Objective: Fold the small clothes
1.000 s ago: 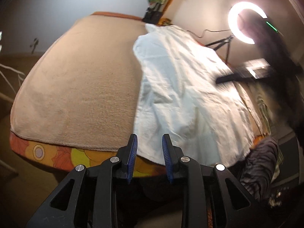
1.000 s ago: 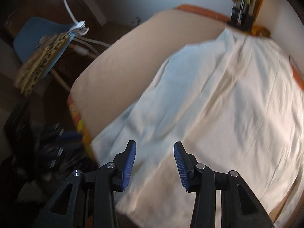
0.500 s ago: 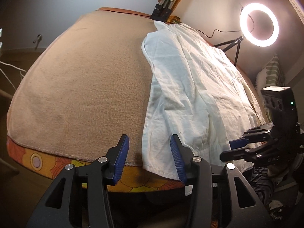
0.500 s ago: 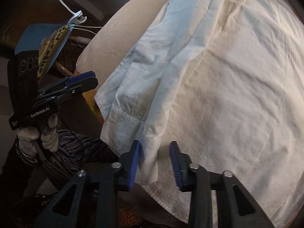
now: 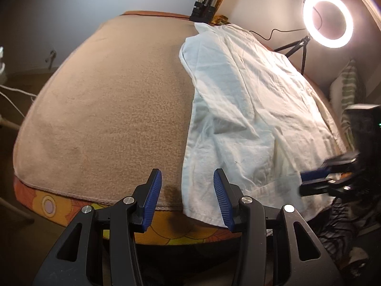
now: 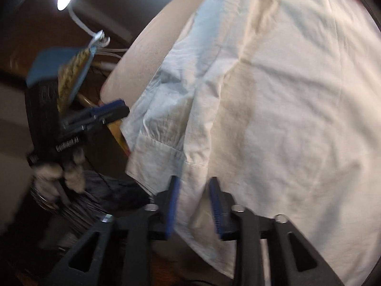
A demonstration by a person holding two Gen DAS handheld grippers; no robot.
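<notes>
Between your left gripper's (image 5: 188, 197) spread blue pads sits the near hem of the white shirt (image 5: 250, 109), unpinched. Your right gripper (image 6: 194, 205), jaws just opening, straddles the same hem by the cuff (image 6: 154, 157), not clamped. Beyond the hem, the shirt lies spread and wrinkled over the tan blanket (image 5: 107, 109). Judgement: no fold made; every fold remains.

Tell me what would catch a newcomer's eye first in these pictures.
Most striking is the white shirt, spread wrinkled over the right half of the tan blanket, its cuff hanging off the near edge. A glowing ring light stands at the far right. Both blue-padded grippers, left gripper and right gripper, hover open at the shirt's near hem.
</notes>
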